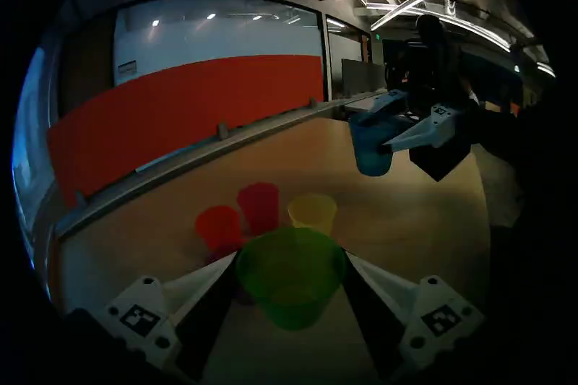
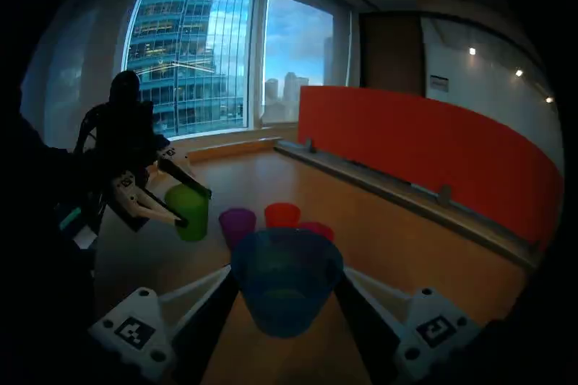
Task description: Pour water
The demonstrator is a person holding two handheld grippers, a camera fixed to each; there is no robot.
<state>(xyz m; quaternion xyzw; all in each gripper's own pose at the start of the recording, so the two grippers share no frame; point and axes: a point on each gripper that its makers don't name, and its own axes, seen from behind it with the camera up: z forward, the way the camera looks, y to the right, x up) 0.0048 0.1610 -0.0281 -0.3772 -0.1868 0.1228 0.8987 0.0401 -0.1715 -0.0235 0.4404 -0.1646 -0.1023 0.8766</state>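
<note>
A green cup (image 1: 291,291) stands upright between my left gripper's (image 1: 291,258) fingers, which press on both its sides. Beyond it on the wooden table (image 1: 404,212) stand a red cup (image 1: 219,230), a darker red cup (image 1: 259,206) and a yellow cup (image 1: 312,212). Farther right, my right gripper (image 1: 372,132) holds a blue cup (image 1: 371,150) upright. In the right gripper view the blue cup (image 2: 285,298) sits clamped in my right gripper (image 2: 286,269). The left gripper (image 2: 193,208) with the green cup (image 2: 189,213) shows at the left. I cannot tell whether either cup holds water.
A purple cup (image 2: 237,226), an orange-red cup (image 2: 282,214) and a pink-red cup (image 2: 316,230) cluster mid-table. A red partition (image 2: 433,146) with a metal rail (image 2: 404,193) borders the table's far side. A person's dark silhouette (image 2: 119,132) stands by the windows (image 2: 195,53).
</note>
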